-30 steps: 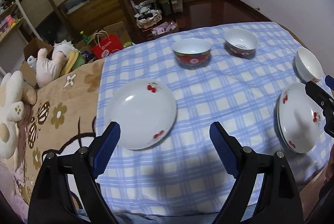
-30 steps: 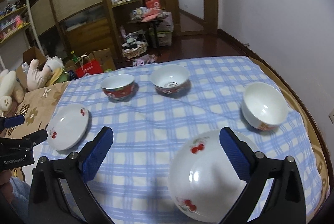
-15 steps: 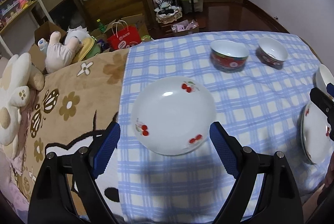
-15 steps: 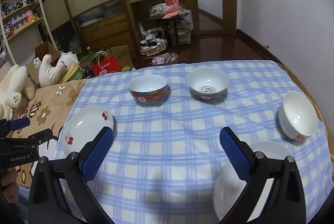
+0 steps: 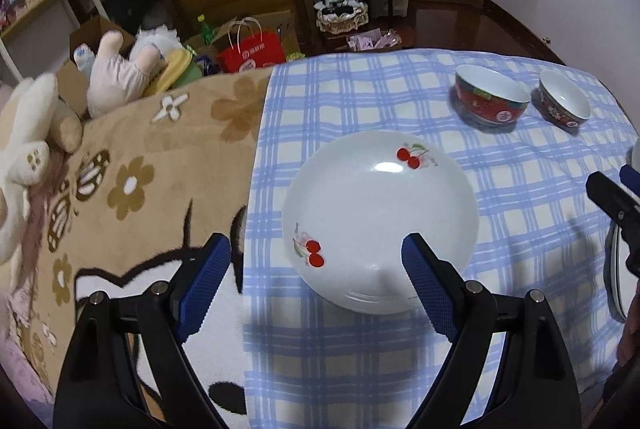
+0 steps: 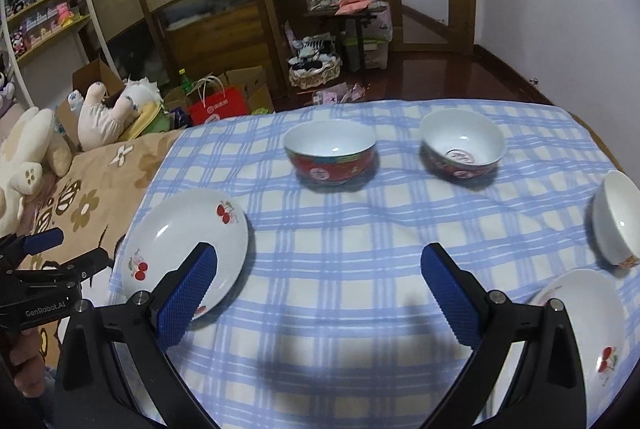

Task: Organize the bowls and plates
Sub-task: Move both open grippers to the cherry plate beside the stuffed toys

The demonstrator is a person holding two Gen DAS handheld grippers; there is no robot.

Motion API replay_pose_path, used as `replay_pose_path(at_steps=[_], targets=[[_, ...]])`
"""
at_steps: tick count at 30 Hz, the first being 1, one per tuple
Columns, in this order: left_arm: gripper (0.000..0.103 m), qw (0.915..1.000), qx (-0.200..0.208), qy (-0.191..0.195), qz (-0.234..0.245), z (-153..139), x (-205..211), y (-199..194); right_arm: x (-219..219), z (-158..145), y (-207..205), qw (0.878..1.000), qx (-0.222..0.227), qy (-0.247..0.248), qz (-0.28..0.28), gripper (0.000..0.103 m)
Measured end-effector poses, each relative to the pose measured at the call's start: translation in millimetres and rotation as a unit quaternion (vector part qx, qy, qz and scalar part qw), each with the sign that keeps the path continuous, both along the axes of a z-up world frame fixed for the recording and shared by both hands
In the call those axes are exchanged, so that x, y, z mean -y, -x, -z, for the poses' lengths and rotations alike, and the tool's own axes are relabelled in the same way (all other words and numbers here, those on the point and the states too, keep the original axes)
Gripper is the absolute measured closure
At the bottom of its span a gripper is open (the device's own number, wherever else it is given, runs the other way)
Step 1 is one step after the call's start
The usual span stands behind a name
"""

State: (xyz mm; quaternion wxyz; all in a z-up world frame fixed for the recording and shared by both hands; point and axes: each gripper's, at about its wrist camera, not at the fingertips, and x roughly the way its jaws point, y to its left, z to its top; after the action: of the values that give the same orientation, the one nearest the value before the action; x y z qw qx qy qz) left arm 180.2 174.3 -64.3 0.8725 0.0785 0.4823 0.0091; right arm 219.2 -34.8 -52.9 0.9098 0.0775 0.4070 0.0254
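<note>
Left wrist view: the left hand-held gripper [image 5: 316, 283], jaws wide and empty, is hovering over a cherry-print plate [image 5: 380, 225] lying on the blue checked cloth [image 5: 360, 101]. Right wrist view: the right hand-held gripper [image 6: 320, 293], likewise wide and empty, is facing two red bowls [image 6: 330, 153], with a white bowl [image 6: 616, 229] at right.

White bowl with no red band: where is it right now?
Right wrist view: the white bowl sits at the far right edge of the checked cloth, right of the patterned bowl and just behind the right-hand cherry plate.
</note>
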Motion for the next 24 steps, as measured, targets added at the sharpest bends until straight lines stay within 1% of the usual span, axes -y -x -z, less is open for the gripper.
replay_pose_path(at_steps=[8, 13, 16, 19, 24], targets=[[0.017, 0.9993, -0.024, 0.027, -0.008, 29, -14, -13, -25, 17, -15, 1.000, -0.013, 0.013, -0.018, 0.000], [0.017, 0.9985, -0.037, 0.037, -0.011, 44, -18, -20, -34, 27, -22, 0.999, -0.021, 0.014, -0.023, 0.000], [0.017, 0.9975, -0.046, 0.051, -0.017, 53, -22, -24, -37, 35, -29, 0.999, -0.038, 0.003, -0.033, 0.000], [0.017, 0.9970, -0.051, 0.052, -0.025, 61, -26, -28, -40, 43, -33, 0.998, -0.048, -0.006, -0.036, 0.000], [0.017, 0.9963, -0.053, 0.058, -0.036, 68, -33, -32, -47, 56, -39, 0.997, -0.060, -0.001, -0.039, 0.000]])
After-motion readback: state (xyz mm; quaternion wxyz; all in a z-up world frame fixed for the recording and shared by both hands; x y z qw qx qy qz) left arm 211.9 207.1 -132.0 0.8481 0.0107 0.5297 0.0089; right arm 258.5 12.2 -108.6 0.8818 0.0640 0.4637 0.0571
